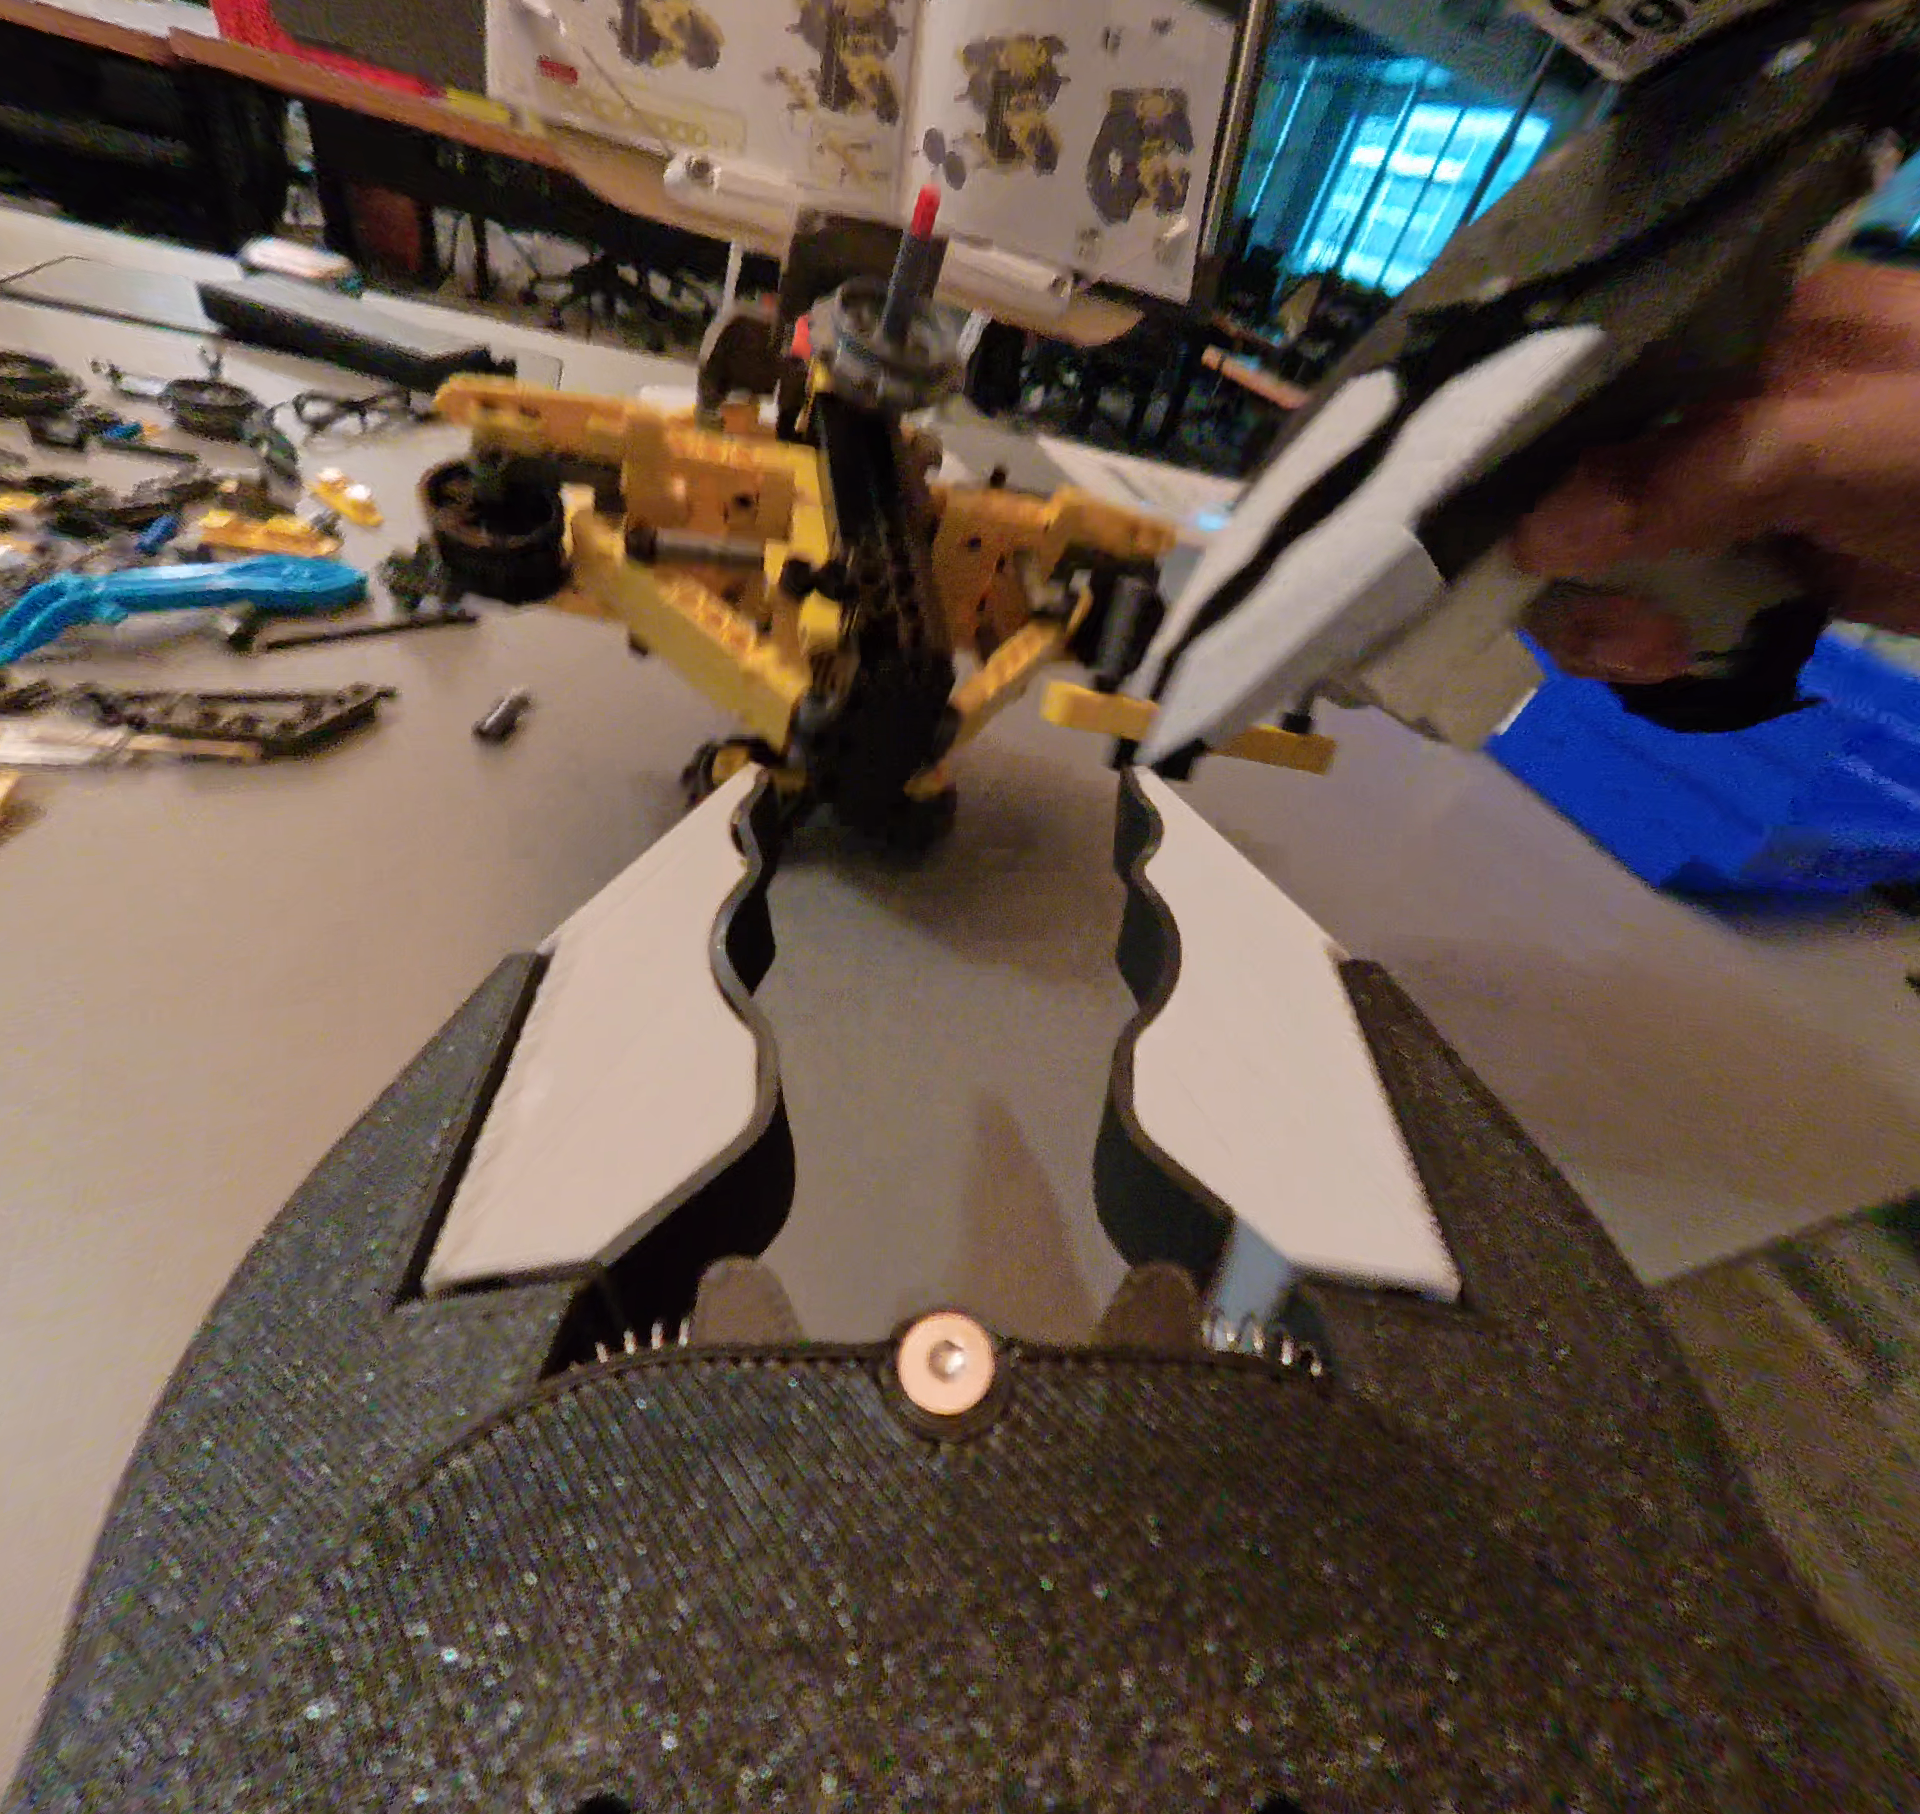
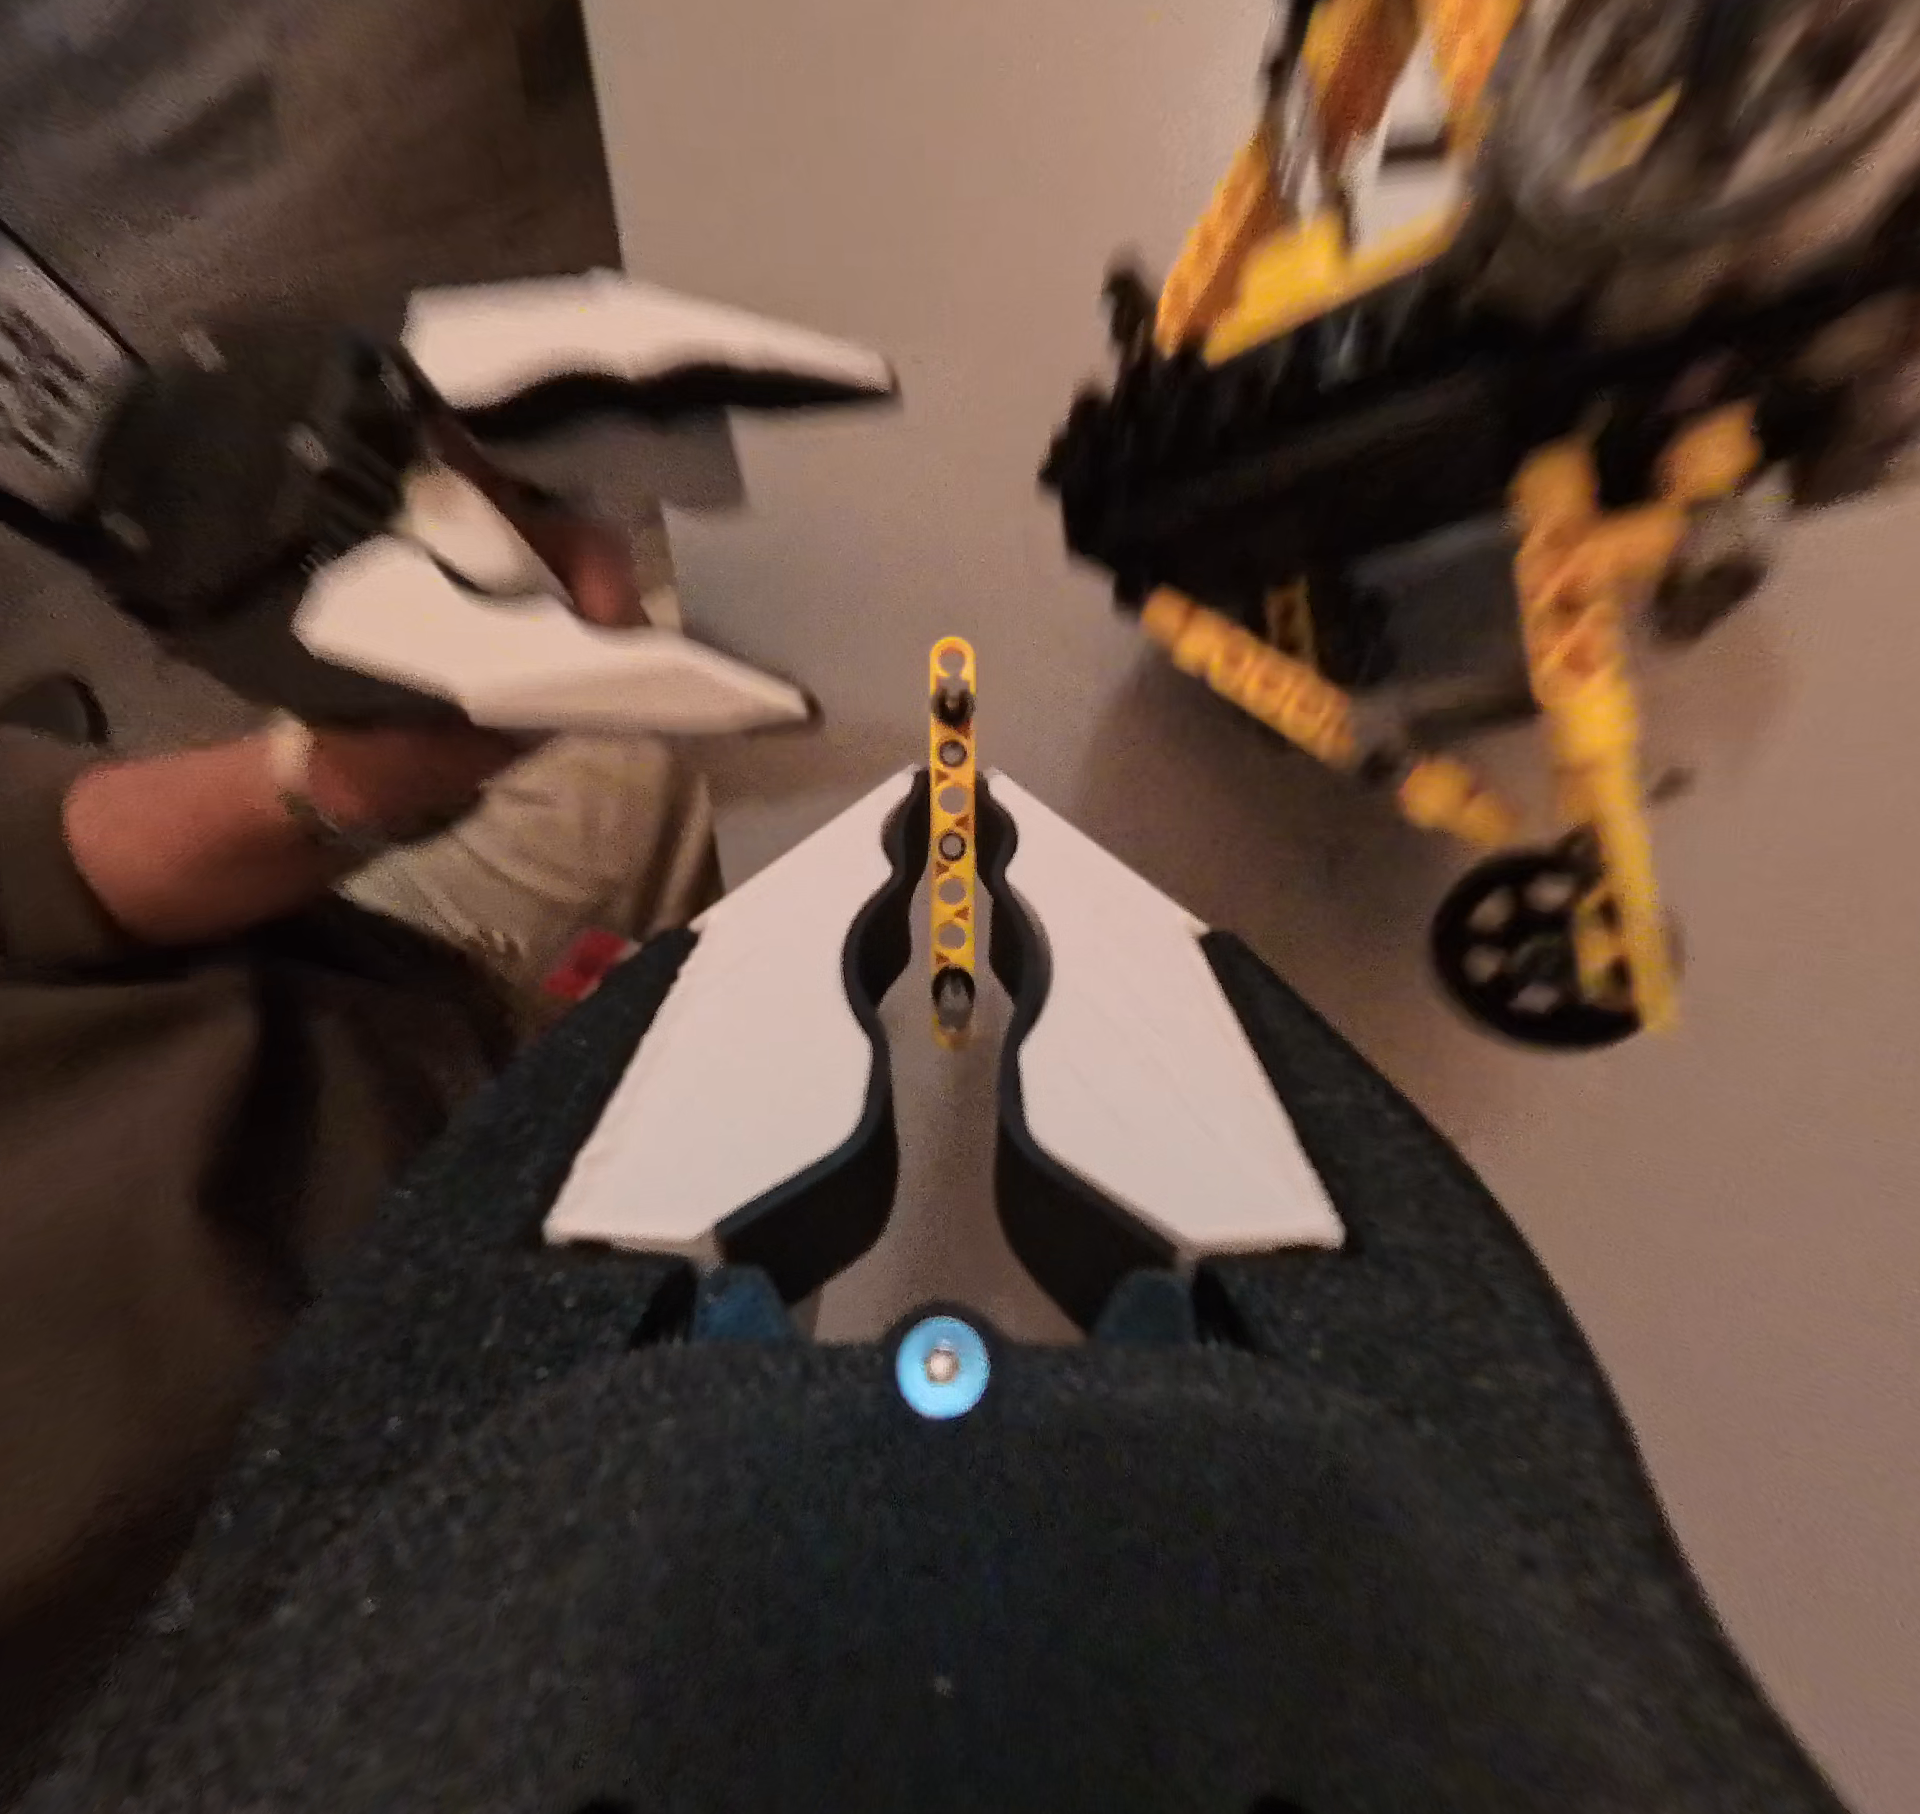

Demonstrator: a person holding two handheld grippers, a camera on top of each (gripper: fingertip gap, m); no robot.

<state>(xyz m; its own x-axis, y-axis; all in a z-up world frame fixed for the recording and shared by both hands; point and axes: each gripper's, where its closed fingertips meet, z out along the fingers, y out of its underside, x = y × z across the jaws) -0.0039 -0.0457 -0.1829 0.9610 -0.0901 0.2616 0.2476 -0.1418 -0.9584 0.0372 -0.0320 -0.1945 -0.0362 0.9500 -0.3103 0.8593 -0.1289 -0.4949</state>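
Yellow perforated plastic beam [image 2: 953, 834], nipped edge-on by the right tool [image 2: 951, 777], could twist loose near the yellow-and-black brick model [image 1: 790, 559]; left tool [image 1: 940, 788] agape, empty.

My left wrist camera sits low behind its open fingers, facing forward across the grey table [image 1: 312, 985], close to the yellow-and-black model [image 1: 821, 559]. My right wrist camera looks steeply down onto the same table [image 2: 790, 206]. Both views share the model [image 2: 1455, 414] and each other's gripper.
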